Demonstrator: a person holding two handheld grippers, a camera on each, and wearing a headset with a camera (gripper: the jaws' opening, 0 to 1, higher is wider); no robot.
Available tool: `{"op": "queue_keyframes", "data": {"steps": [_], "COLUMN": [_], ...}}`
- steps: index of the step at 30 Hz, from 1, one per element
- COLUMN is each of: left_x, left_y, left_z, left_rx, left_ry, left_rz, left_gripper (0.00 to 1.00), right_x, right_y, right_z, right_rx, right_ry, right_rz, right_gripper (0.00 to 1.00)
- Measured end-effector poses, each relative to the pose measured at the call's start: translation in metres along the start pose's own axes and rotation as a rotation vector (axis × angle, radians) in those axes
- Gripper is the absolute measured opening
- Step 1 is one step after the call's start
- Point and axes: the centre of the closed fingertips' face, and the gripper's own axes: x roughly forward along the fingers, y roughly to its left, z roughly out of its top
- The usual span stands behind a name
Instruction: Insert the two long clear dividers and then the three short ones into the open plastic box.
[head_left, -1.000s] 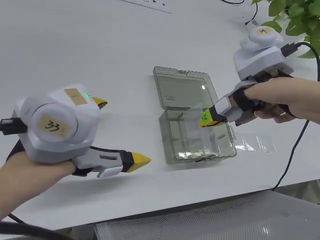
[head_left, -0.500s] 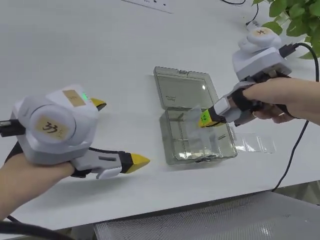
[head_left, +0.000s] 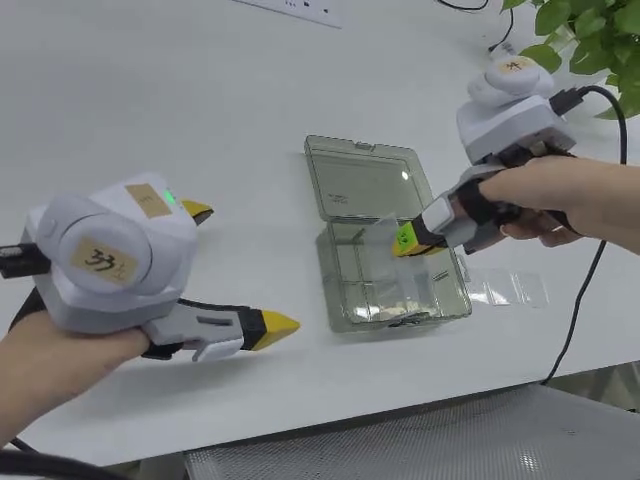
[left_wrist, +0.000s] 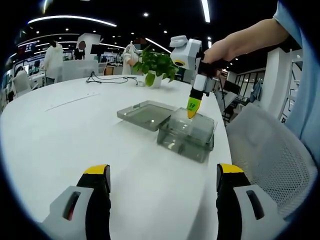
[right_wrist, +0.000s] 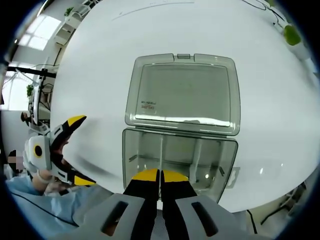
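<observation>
Ok, smoky-grey see-through plastic box (head_left: 327, 280) sat open on white tabletop (head_left: 200, 100), toward its near edge, right of centre. Its flat hinged lid (head_left: 365, 180) lay folded back on the far side, flat on the top.

R gripper (head_left: 405, 241) hung over the box's far half, yellow tips pointing down and left. Jaws were pressed together, pinching a clear flat plastic divider (head_left: 380, 230) by one end. The piece stuck out left of the tips, above the box interior; couldn't tell if its lower edge touched the box. In right gripper view the tips (right_wrist: 160, 176) met with barely a slit, aimed at the box's near wall (right_wrist: 130, 150), lid (right_wrist: 182, 90) beyond.

L gripper (head_left: 240, 267) was over bare tabletop nr the left edge, well apart from the box, jaws spread wide, nothing between them. Left gripper view showed both tips wide apart (left_wrist: 162, 175), w/ box (left_wrist: 187, 145) ahead and R gripper (left_wrist: 192, 107) coming down onto it from above.

Loose clear divider pieces (head_left: 510, 290) lay flat just right of the box, nr the near edge. Count unclear. Upright clear strips showed inside the box; couldn't tell if seated dividers or moulded ribs.

Green leafy plant (head_left: 590, 30) stood at the far right corner.
</observation>
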Motion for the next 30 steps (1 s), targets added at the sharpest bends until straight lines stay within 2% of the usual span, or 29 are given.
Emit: {"op": "queue_keyframes", "data": {"steps": [5, 13, 17, 30], "left_x": [0.0, -0.005, -0.007, -0.008], "left_y": [0.0, 0.004, 0.006, 0.004], "left_z": [0.0, -0.002, -0.002, 0.001], "left_rx": [0.002, -0.003, -0.006, 0.003], "left_ry": [-0.001, 0.002, 0.001, -0.002], "left_rz": [-0.003, 0.004, 0.009, 0.009], "left_gripper": [0.89, 0.89, 0.89, 0.89], "right_x": [0.003, 0.019, 0.028, 0.026], "right_y": [0.006, 0.008, 0.001, -0.001], "right_z": [0.0, 0.003, 0.007, 0.012], "right_rx": [-0.004, -0.036, -0.039, -0.072], "right_ry": [0.005, 0.024, 0.028, 0.015], "right_rz": [-0.001, -0.016, -0.025, -0.03], "right_gripper": [0.02, 0.02, 0.02, 0.03]}}
